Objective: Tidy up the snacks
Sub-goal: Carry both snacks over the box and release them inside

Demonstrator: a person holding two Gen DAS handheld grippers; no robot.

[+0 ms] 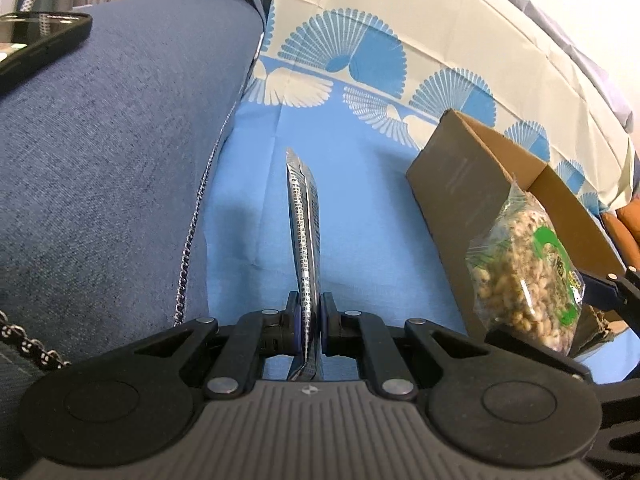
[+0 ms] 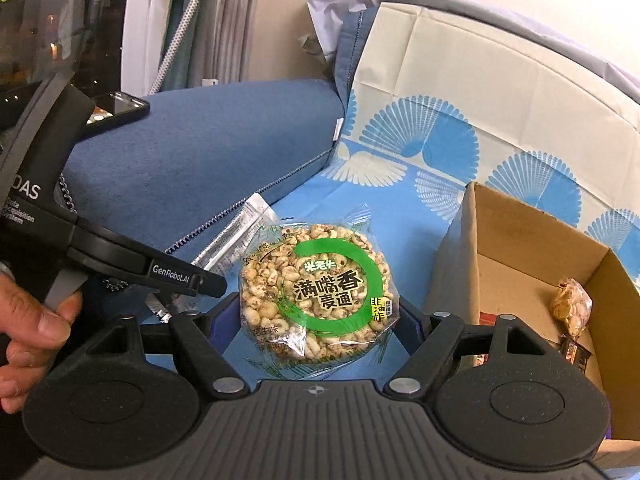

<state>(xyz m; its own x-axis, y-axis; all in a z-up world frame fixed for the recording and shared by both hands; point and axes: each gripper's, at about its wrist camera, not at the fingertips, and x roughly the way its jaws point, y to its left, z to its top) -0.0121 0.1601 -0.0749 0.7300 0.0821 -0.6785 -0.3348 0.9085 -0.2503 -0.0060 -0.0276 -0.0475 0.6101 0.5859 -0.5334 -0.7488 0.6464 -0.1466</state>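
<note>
My left gripper [image 1: 308, 326] is shut on a thin silver snack packet [image 1: 303, 236], held edge-up above the blue cloth; the packet also shows in the right wrist view [image 2: 234, 236]. My right gripper [image 2: 316, 316] is shut on a round puffed-grain cake in a clear wrapper with a green ring [image 2: 316, 290], also seen in the left wrist view [image 1: 524, 276]. An open cardboard box [image 2: 532, 248] stands to the right, its near wall close to the grain cake [image 1: 464, 184]. It holds a small bag of nuts [image 2: 570, 306] and a dark wrapper [image 2: 576, 354].
A blue cushion [image 1: 112, 152] lies on the left, with a black phone [image 1: 40, 40] on it and a metal chain [image 1: 188, 248] along its edge. A blue and cream patterned cloth [image 1: 352, 128] covers the surface. A hand [image 2: 28, 320] holds the left gripper's handle.
</note>
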